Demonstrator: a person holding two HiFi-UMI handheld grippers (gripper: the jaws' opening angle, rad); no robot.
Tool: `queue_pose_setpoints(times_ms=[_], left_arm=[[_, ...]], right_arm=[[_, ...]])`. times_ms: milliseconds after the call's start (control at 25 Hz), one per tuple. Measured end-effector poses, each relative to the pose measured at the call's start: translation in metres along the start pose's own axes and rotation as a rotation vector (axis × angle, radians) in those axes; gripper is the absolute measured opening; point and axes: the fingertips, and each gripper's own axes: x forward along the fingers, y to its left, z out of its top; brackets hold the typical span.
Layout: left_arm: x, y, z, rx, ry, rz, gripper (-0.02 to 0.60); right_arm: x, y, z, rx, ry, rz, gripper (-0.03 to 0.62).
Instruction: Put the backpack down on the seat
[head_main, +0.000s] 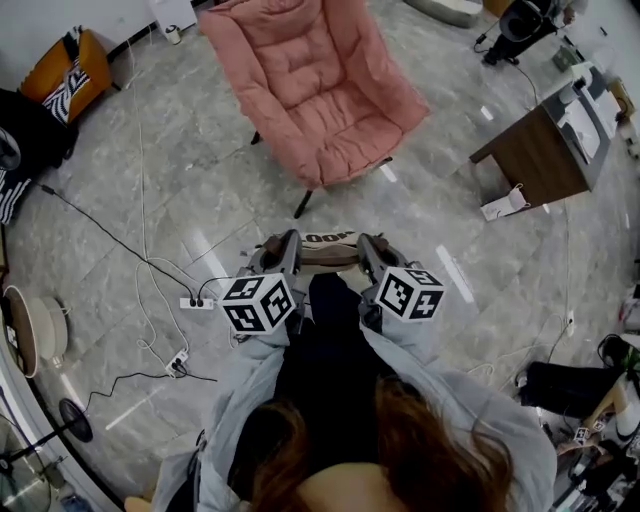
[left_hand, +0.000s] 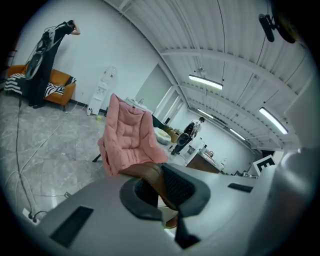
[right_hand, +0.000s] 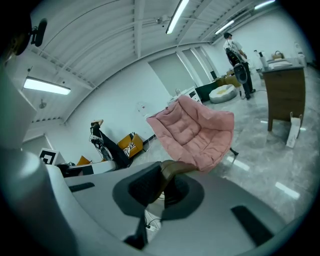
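A brown backpack strap (head_main: 330, 246) runs between my two grippers, low in the head view, in front of the person's body. My left gripper (head_main: 287, 250) is shut on its left end and my right gripper (head_main: 368, 252) on its right end. Seen from the left gripper view, the strap (left_hand: 150, 175) is pinched in the left gripper (left_hand: 161, 189). The right gripper view shows the strap (right_hand: 176, 169) clamped in the right gripper (right_hand: 161, 189). A dark mass (head_main: 332, 330) hangs under the strap; whether it is the bag I cannot tell. The pink cushioned chair (head_main: 320, 90) stands ahead, its seat bare.
A brown desk (head_main: 545, 150) and a white paper bag (head_main: 505, 203) stand to the right. Cables and a power strip (head_main: 195, 302) lie on the floor at the left. An orange sofa (head_main: 65, 75) is far left. A person (right_hand: 235, 47) stands far off.
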Motion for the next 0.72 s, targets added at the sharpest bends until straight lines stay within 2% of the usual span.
queue_pose_setpoints(times_ms=[200,440,720], left_arm=[[0.049,0.003,0.019,-0.001,0.016,0.009,0.014],[0.101,-0.004,0.04,0.033,0.023,-0.004,0.014],[0.152,-0.026,0.057,0.093,0.072,-0.078,0.014]], right_arm=[[0.033,-0.022,0.042,0.015,-0.017,0.004,0.008],[0.06,-0.047,0.085,0.035,-0.022,0.009,0.008],[0.075,-0.073,0.131,0.052,-0.034,0.009,0.008]])
